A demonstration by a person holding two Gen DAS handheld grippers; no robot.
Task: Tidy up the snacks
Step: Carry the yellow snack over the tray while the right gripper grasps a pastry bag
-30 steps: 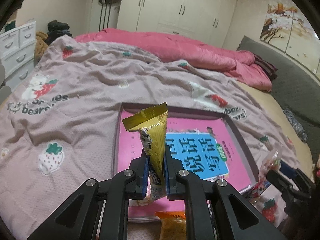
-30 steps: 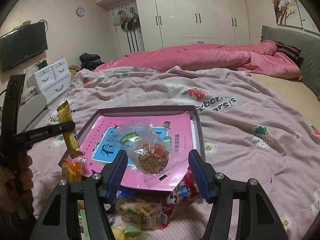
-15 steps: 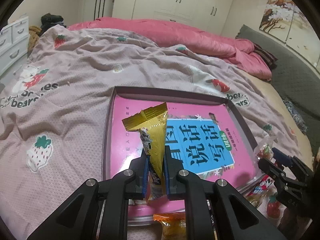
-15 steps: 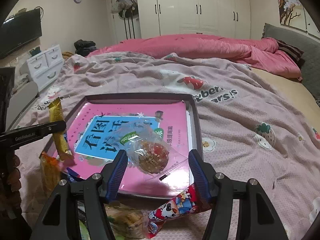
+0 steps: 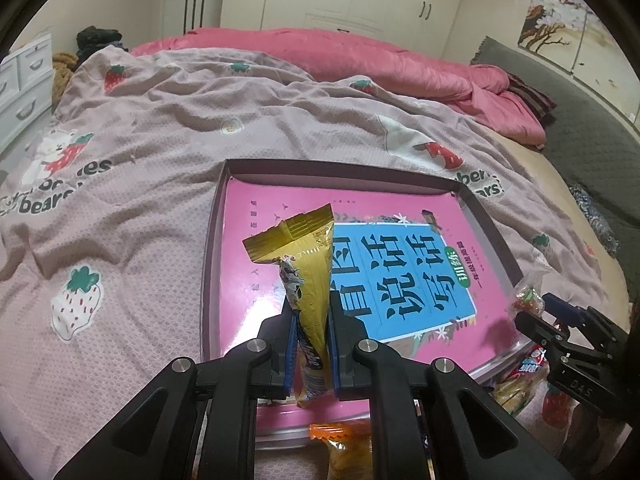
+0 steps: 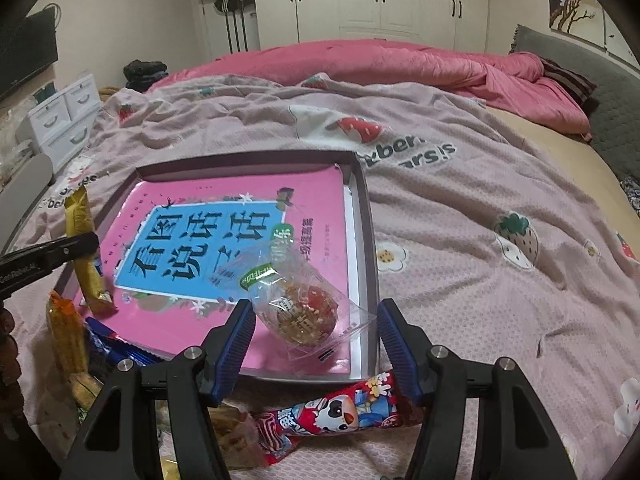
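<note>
My left gripper (image 5: 311, 344) is shut on a gold snack packet (image 5: 308, 264) and holds it upright over the near left part of a shallow tray (image 5: 208, 264) lined with a pink book (image 5: 260, 280). The packet also shows in the right wrist view (image 6: 86, 256). My right gripper (image 6: 316, 340) stands open over the tray's near right corner (image 6: 366, 280). A clear bag with a red and brown snack ball (image 6: 304, 308) sits between its jaws, on the book; the pads do not touch it.
Loose snacks lie on the bedspread by the tray's near edge: a red cartoon packet (image 6: 340, 408), an orange packet (image 5: 344, 448) and several others (image 6: 80, 360). A pink quilt (image 6: 380, 64) lies at the far side. White drawers (image 6: 64, 116) stand to the left.
Both grippers have moved forward over the tray and a little lower. The left keeps its hold on the gold packet. The right stays open around the clear bag.
</note>
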